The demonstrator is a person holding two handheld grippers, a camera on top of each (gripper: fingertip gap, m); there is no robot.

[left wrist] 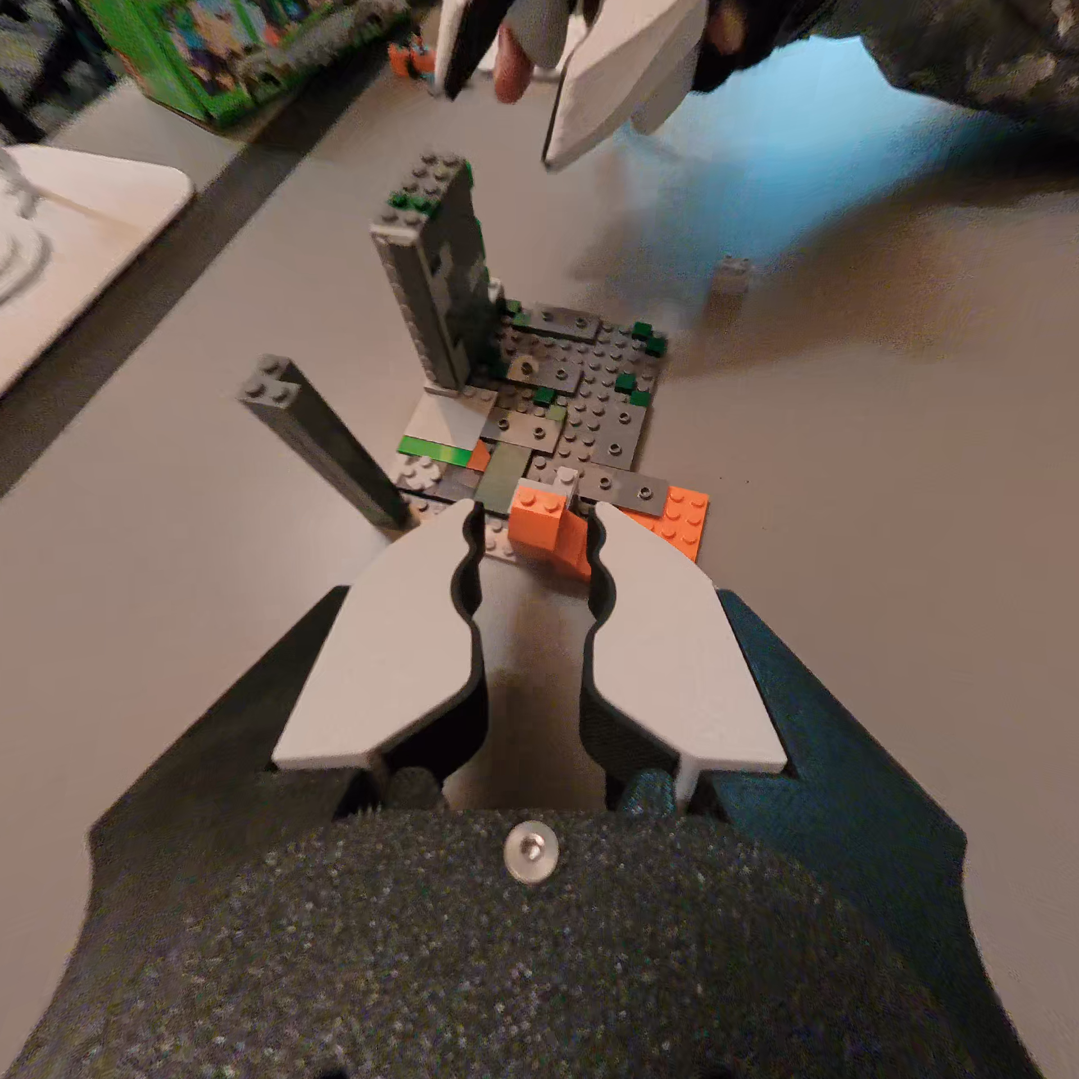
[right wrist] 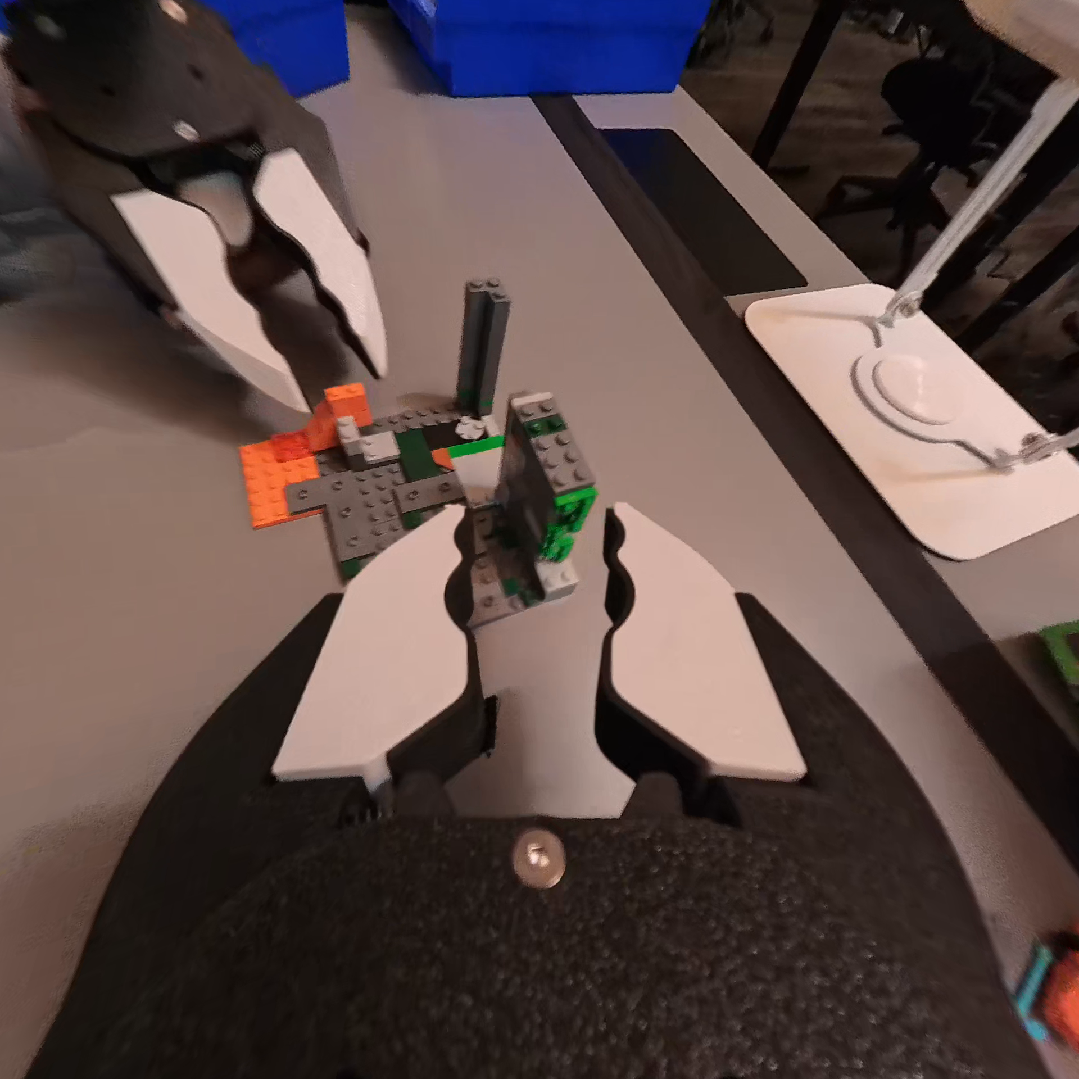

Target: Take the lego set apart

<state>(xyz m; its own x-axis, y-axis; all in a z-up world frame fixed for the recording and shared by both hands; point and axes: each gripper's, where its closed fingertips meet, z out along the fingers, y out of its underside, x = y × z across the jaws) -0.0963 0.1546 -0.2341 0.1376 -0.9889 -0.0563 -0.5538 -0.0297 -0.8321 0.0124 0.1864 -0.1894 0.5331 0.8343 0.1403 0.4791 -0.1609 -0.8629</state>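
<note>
The lego set (left wrist: 584,397) is a grey studded baseplate with an orange corner plate (left wrist: 683,514), a tall grey and green wall (left wrist: 432,274) and a dark pillar (left wrist: 327,444). My left gripper (left wrist: 534,514) is open, its tips on either side of an orange brick stack (left wrist: 543,525) at the set's near edge. My right gripper (right wrist: 534,517) is open with the wall (right wrist: 543,484) between its tips, not clamped. The right gripper also shows at the top of the left wrist view (left wrist: 499,128). The left gripper (right wrist: 338,385) shows beside the orange stack (right wrist: 344,409).
A loose small grey brick (left wrist: 730,280) lies right of the set. A white lamp base (right wrist: 911,420) sits across a dark gap (right wrist: 671,233) between tables. A green box (left wrist: 233,58) and blue bins (right wrist: 554,41) stand at the table edges. A small orange and teal piece (right wrist: 1051,987) lies near the right. Tip to tip, the grippers are about 12 centimeters apart. The white lamp base (right wrist: 911,420) sits 30 centimeters or so from the ends of my right fingers. Seen from the left wrist view (left wrist: 25,249) as well.
</note>
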